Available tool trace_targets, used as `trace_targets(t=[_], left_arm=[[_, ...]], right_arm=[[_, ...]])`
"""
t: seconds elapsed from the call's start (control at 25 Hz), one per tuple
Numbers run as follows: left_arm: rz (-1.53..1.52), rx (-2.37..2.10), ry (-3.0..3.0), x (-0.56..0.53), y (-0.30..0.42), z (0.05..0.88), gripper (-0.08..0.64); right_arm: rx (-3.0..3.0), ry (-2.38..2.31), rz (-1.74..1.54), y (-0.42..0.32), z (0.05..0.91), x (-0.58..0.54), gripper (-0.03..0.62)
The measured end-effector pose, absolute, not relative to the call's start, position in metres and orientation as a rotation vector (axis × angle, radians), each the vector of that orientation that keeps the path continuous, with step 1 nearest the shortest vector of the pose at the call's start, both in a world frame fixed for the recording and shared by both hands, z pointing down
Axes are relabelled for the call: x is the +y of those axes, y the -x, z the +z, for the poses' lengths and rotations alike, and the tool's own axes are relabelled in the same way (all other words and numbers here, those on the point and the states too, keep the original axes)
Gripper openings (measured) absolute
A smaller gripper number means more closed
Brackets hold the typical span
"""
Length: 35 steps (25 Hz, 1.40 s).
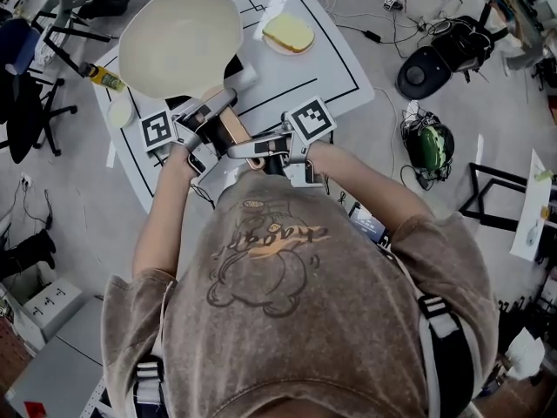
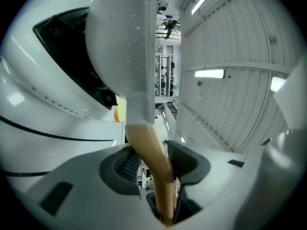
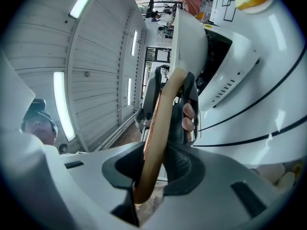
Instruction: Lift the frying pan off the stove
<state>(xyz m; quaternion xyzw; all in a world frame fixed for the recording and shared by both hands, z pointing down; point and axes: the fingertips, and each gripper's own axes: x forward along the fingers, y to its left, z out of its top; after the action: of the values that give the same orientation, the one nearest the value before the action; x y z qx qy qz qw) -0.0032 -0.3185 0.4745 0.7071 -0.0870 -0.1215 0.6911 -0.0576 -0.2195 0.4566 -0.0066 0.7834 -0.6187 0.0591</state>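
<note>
Both left gripper [image 2: 156, 166] and right gripper [image 3: 154, 169] are clamped on the frying pan's [image 1: 178, 42] handle [image 2: 146, 143] (stove [image 1: 232, 64] mostly hidden underneath).

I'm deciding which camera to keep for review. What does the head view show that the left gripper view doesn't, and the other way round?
Only the head view: the person's brown printed T-shirt and the grey floor strewn with black cables. Only the left gripper view: the long ceiling lights and, close up, the left gripper's pads pressing the tan wooden handle. Both: the round cream frying pan and that handle.
</note>
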Motion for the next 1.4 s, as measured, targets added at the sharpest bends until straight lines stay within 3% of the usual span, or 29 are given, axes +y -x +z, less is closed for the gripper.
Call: trace_targets(t=[1.4], left_arm=[[-0.162, -0.147, -1.768, -0.317, -0.024, 0.413, 0.186]], right_arm=[[2.385, 0.206, -1.673, 0.045, 0.403, -0.229, 0.118]])
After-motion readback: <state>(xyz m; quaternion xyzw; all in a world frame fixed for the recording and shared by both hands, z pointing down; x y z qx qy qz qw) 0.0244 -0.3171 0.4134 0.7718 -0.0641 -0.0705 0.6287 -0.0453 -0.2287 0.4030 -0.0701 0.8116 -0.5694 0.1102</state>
